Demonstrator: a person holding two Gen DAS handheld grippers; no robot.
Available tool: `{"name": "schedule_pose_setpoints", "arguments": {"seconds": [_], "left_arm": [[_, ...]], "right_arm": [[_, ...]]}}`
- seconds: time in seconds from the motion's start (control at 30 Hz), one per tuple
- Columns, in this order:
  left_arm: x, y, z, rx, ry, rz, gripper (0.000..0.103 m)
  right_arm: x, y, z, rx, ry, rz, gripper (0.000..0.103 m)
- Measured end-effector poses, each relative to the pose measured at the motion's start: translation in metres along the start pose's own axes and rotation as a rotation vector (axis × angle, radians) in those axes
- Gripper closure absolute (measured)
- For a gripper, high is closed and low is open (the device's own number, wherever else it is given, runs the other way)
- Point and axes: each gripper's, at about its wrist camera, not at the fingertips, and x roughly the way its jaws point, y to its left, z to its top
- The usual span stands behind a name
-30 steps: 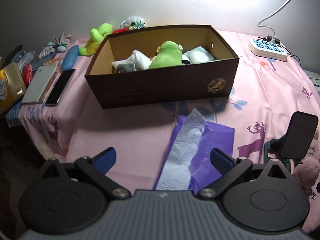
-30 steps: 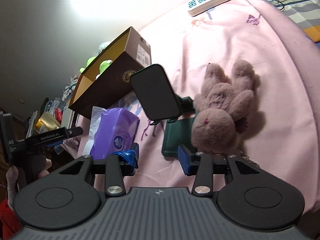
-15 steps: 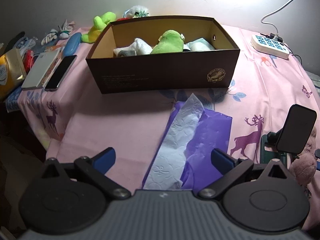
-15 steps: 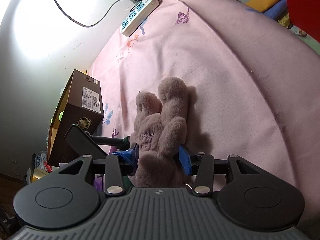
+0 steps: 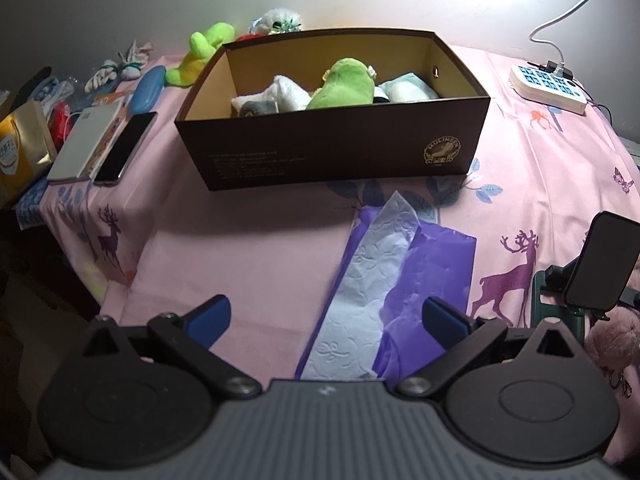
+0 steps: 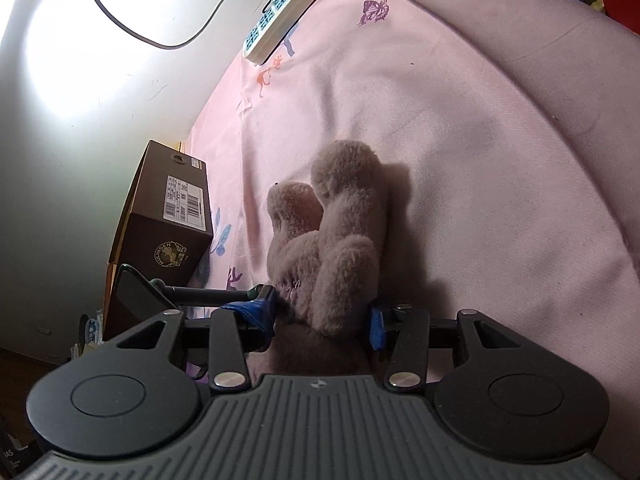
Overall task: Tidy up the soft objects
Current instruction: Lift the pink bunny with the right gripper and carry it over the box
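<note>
Your right gripper [image 6: 322, 320] has the pink plush rabbit [image 6: 336, 240] between its blue pads, both pressed into the fur; rabbit lies on the pink tablecloth [image 6: 480, 140]. Phone holder [image 6: 136, 296] sits at 9 o'clock of that claw, arm just beside the left pad. Brown shoebox [image 6: 168, 224] at 10 o'clock, power strip [image 6: 280, 20] at 12, well apart.

Your left gripper [image 5: 326, 316] is wide open, nothing held, hovering over the purple tissue pack [image 5: 400, 280] with a tissue sheet sticking out. The pack lies between the claw and the shoebox [image 5: 332, 148], which stands at 12 o'clock.

Box contents: green plush [image 5: 344, 88], white plush [image 5: 280, 96], a pale bundle [image 5: 404, 88] at the right end.

Left view only: box interior, green plush toy [image 5: 200, 56] behind the box at 11, smartphone [image 5: 124, 146] and white book [image 5: 86, 140] at 10. The rabbit [image 5: 612, 340] shows only as an edge at 3 o'clock. Right view only: barcode label on the box end.
</note>
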Motion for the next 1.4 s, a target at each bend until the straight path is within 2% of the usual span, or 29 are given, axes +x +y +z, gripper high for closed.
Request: {"name": "schedule_pose_setpoints", "arguments": {"seconds": [0.1, 0.3, 0.63, 0.8, 1.0, 1.2, 1.4], "left_arm": [[0.003, -0.001, 0.002, 0.009, 0.002, -0.005, 0.002], [0.009, 0.002, 0.010, 0.020, 0.000, -0.022, 0.002], [0.021, 0.007, 0.024, 0.048, -0.013, -0.079, 0.002], [0.027, 0.016, 0.030, 0.057, -0.018, -0.107, 0.002], [0.034, 0.032, 0.032, 0.062, -0.017, -0.124, 0.002], [0.043, 0.056, 0.033, 0.053, -0.008, -0.126, 0.002], [0.049, 0.081, 0.033, 0.032, -0.003, -0.126, 0.002]], "right_arm": [[0.001, -0.002, 0.001, 0.007, 0.012, 0.009, 0.078], [-0.008, -0.001, 0.001, 0.039, -0.020, 0.021, 0.083], [-0.045, 0.020, 0.030, 0.056, -0.158, 0.040, 0.084], [-0.052, 0.070, 0.052, -0.033, -0.204, 0.087, 0.084], [-0.043, 0.141, 0.070, -0.140, -0.179, 0.168, 0.084], [-0.006, 0.217, 0.077, -0.268, -0.121, 0.201, 0.084], [0.045, 0.278, 0.080, -0.398, -0.085, 0.168, 0.084]]}}
